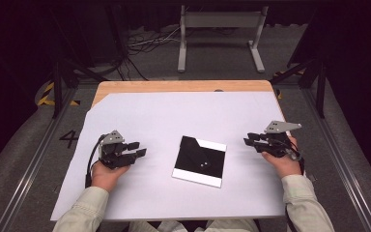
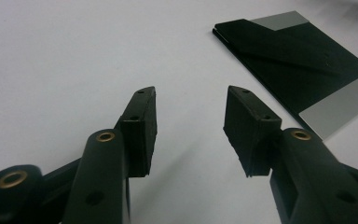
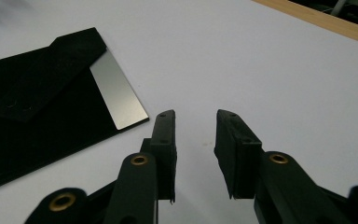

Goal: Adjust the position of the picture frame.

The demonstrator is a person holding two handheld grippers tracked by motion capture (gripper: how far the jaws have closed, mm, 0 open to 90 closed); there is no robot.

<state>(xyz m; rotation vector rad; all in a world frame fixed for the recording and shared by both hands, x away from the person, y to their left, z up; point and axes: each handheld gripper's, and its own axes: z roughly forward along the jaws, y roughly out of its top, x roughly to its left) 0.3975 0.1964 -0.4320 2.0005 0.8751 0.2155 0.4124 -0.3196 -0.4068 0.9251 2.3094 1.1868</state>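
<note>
Currently the left gripper (image 1: pixel 137 149) is held with jaws apart and empty on the white sheet (image 1: pixel 140 111), the black folded paper (image 1: pixel 199 161) lies flat at the sheet's middle between both grippers, touched by neither, and the right gripper (image 1: pixel 249 140) is likewise held apart and empty. Best handled if approached low from both sides, one edge pinned while a free corner is lifted. Nearly square, its slightly longer axis is tilted a little clockwise from the table's depth.
</note>
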